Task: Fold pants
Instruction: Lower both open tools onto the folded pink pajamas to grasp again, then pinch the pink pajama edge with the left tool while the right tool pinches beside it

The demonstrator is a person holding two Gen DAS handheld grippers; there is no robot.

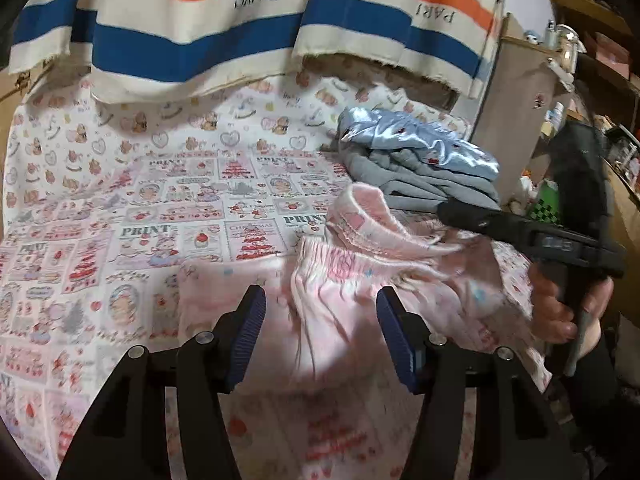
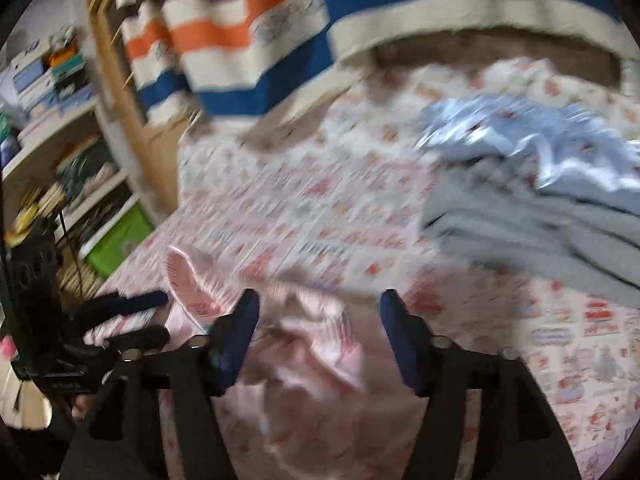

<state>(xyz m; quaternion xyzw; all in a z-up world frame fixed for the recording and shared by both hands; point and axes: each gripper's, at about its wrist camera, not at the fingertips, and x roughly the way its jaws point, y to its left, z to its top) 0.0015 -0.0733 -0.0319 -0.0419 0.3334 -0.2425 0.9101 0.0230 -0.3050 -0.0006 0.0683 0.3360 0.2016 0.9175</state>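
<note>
Striped cloth reads "PARIS"; sheet reads "PRINT", "CHRISTMAS".

A printed sheet covered the surface. The pink pants lay crumpled on it at the near edge. Further back sat a grey garment, with a shiny blue one on top.
</note>
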